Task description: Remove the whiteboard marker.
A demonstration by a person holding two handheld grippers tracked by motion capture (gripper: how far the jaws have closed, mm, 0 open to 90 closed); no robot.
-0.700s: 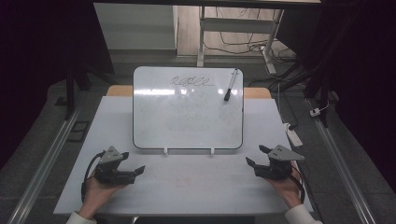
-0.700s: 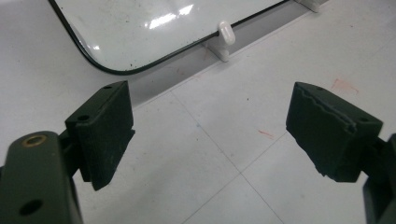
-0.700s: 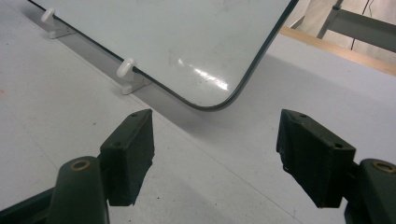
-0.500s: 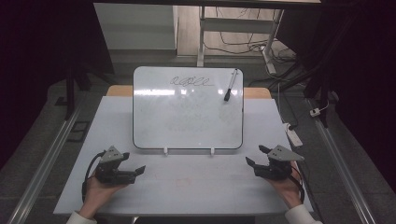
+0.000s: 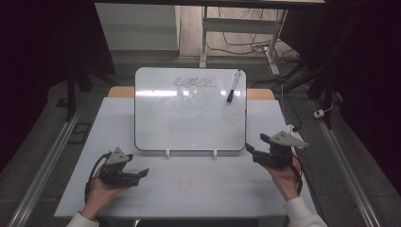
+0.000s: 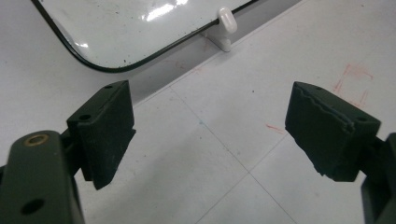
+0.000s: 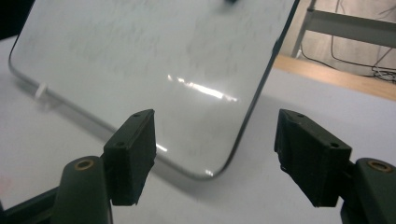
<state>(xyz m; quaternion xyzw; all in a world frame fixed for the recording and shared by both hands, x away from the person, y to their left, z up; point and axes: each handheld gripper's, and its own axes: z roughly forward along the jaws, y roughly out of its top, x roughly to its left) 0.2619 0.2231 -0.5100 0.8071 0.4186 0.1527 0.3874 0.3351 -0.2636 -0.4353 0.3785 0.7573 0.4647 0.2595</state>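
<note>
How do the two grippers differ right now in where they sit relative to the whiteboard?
The right gripper sits at the whiteboard's near right corner, jaws almost at its edge; the left gripper rests lower on the table, clear of the board's near left corner. The right is raised, the left low. Both are open and empty.

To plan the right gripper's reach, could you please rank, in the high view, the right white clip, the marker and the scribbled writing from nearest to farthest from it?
From the right gripper:
1. Right white clip, at the whiteboard's bottom edge.
2. Marker, on the board's upper right.
3. Scribbled writing, top centre.
</note>
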